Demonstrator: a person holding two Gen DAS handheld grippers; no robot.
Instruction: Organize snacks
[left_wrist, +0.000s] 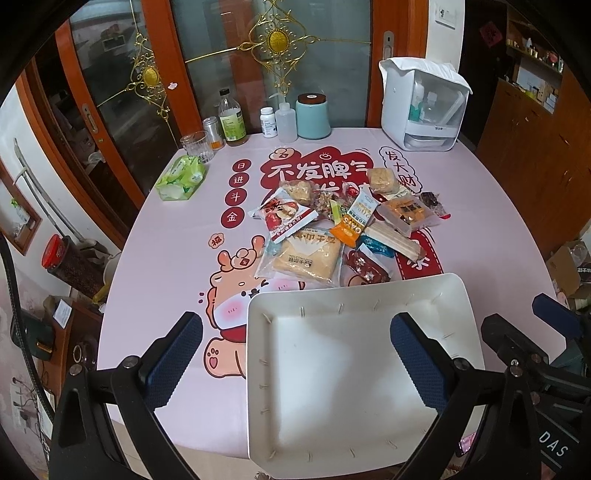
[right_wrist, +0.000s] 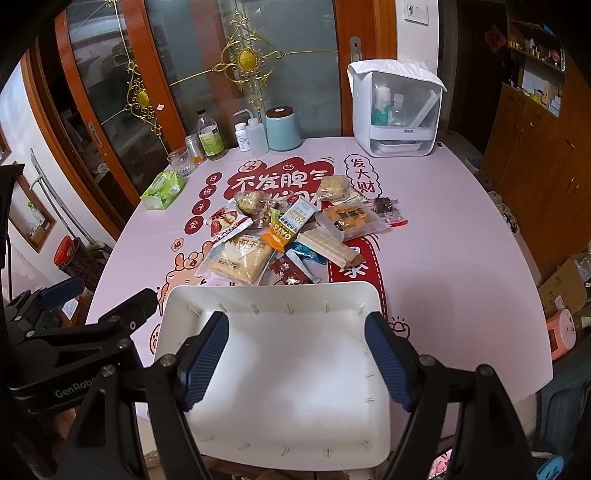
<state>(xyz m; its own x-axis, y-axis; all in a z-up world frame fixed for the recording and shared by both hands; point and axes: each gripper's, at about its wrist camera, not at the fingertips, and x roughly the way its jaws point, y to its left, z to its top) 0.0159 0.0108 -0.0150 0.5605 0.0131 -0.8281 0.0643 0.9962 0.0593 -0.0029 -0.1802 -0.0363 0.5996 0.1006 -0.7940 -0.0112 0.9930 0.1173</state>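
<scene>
right gripper (right_wrist: 295, 354) jaws wide, empty (left gripper (left_wrist: 295, 354) likewise) | tray (right_wrist: 273, 387) at table edge

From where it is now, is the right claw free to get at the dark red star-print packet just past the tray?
Probably yes: the right claw stands open above the bare white tray, and the dark red packet lies uncovered at the pile's near edge.

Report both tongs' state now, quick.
Left tongs: open, holding nothing, over the white tray.
Right tongs: open, holding nothing.
</scene>
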